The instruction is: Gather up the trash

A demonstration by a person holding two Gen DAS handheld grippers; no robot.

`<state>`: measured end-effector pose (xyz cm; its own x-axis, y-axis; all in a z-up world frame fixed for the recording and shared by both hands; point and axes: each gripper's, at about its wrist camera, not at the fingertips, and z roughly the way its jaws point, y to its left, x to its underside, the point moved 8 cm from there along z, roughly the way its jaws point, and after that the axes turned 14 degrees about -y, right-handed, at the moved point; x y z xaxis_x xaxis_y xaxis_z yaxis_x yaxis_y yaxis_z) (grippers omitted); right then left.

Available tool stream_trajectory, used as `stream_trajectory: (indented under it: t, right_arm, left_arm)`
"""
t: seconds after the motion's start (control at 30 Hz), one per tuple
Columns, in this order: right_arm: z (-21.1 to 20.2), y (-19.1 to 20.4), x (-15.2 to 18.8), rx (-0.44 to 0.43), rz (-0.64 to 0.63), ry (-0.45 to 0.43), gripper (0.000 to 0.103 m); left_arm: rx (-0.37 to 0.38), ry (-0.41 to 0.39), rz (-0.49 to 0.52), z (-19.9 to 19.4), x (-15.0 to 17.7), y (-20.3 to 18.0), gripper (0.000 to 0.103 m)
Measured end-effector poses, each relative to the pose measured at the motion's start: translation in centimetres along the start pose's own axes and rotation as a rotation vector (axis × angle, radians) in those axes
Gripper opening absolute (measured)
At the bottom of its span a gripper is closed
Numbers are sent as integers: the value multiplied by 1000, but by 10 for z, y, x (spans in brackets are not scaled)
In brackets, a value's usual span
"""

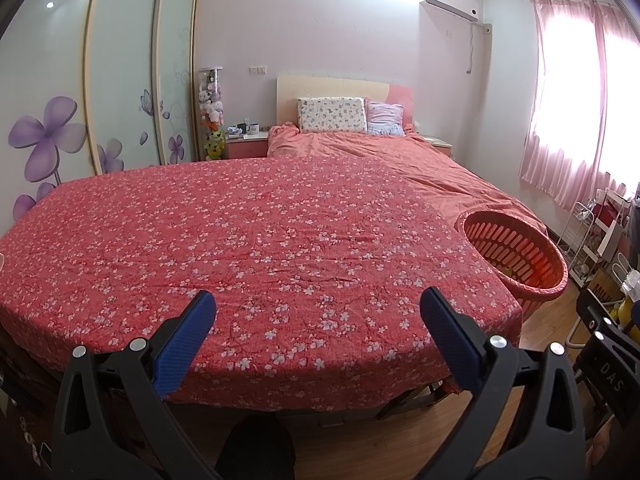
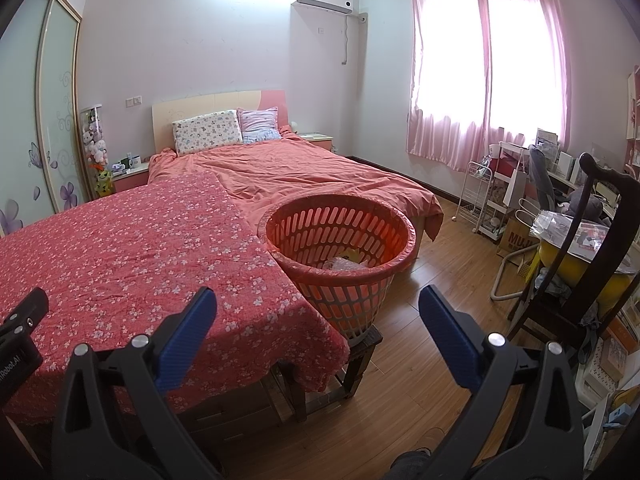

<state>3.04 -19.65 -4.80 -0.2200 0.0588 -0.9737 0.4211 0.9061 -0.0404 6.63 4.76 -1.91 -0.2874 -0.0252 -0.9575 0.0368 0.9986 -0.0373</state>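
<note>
Red flowered cloth [image 1: 248, 248] covers one table in front of the bed [image 2: 304, 176]. One orange basket [image 2: 340, 240] stands on a stool [image 2: 362, 346] at the cloth's 3 o'clock edge, trash [image 2: 344, 262] inside: clear wrapper and something yellow. Two pillows [image 2: 208, 131] at 12 o'clock. Left gripper [image 1: 318, 308] spread wide, empty. Right gripper [image 2: 318, 306] likewise spread, holding nothing.

Basket [image 2: 340, 256] contents right of left gripper mostly hidden behind rim; nightstand items [image 1: 246, 128] far ahead too small to identify.
</note>
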Motion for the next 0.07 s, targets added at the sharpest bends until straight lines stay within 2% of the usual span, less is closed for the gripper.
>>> stream_trajectory:
  t: [0.07]
  right_arm:
    - [0,0,0,0,0,-1,99]
  left_arm:
    - [5,2,0,0,0,0,101]
